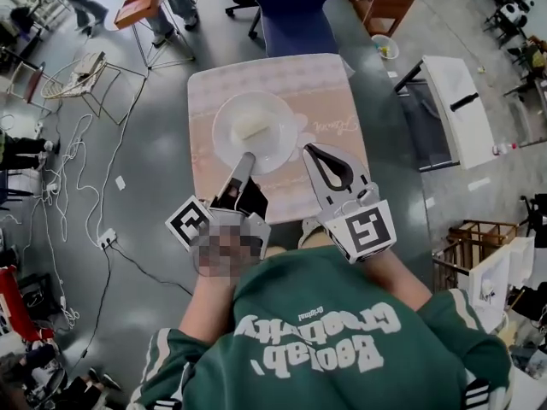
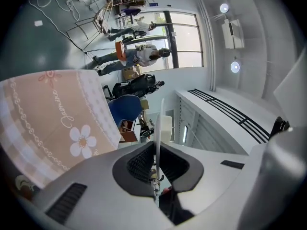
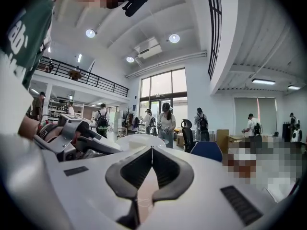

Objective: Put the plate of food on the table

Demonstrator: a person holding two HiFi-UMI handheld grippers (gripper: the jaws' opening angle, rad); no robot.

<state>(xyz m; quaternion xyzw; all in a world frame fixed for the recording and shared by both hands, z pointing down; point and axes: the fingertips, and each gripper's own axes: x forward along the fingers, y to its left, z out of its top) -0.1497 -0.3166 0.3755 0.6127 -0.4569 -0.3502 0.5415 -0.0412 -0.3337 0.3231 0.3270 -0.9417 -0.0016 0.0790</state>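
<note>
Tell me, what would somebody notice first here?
The white plate with a pale lump of food is mid-picture, over the pink tablecloth. The left gripper pinches its rim, and the right gripper is shut beside it.

One square table with pink patterned cloth point(image 1: 333, 101), centre frame. One round white plate point(image 1: 231, 139). One pale food block point(image 1: 250, 126). Two white plastic grippers, lower centre: left gripper point(image 1: 247, 157), right gripper point(image 1: 309, 149). One blue chair point(image 1: 295, 11), top centre.
</note>
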